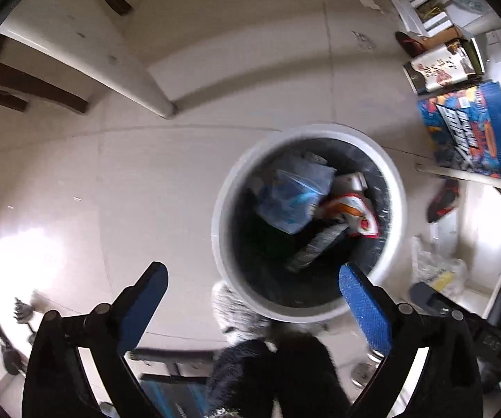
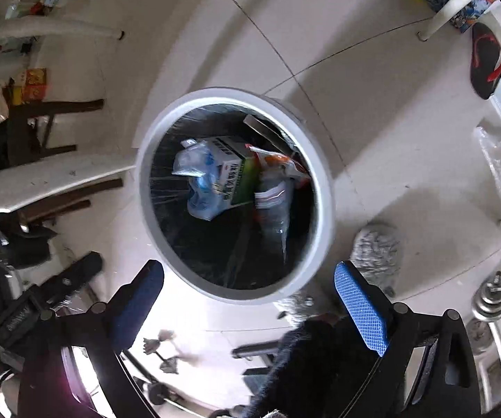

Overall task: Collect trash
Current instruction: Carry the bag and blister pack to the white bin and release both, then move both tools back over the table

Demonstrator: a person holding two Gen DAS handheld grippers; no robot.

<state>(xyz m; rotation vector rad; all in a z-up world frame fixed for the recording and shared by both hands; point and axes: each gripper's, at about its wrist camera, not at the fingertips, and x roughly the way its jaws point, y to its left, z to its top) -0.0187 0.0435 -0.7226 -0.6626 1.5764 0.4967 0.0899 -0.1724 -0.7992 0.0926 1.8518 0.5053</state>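
A round white trash bin [image 1: 394, 188] with a black liner stands on the tiled floor, seen from above; it also shows in the right wrist view [image 2: 323, 188]. Inside lie a blue plastic bag [image 1: 292, 195], an orange and white wrapper [image 1: 358, 210], a green and white carton [image 2: 240, 174] and a clear wrapper [image 2: 274, 205]. My left gripper [image 1: 252, 285] is open and empty, above the bin's near rim. My right gripper [image 2: 248, 282] is open and empty, above the bin's near rim.
A grey fuzzy slipper [image 1: 236, 310] [image 2: 377, 250] stands beside the bin. A blue printed box [image 1: 466, 129], other boxes [image 1: 441, 66], a clear plastic bag [image 1: 438, 271], dark chair legs [image 1: 31, 87] and dumbbells [image 2: 487, 306] lie around the floor.
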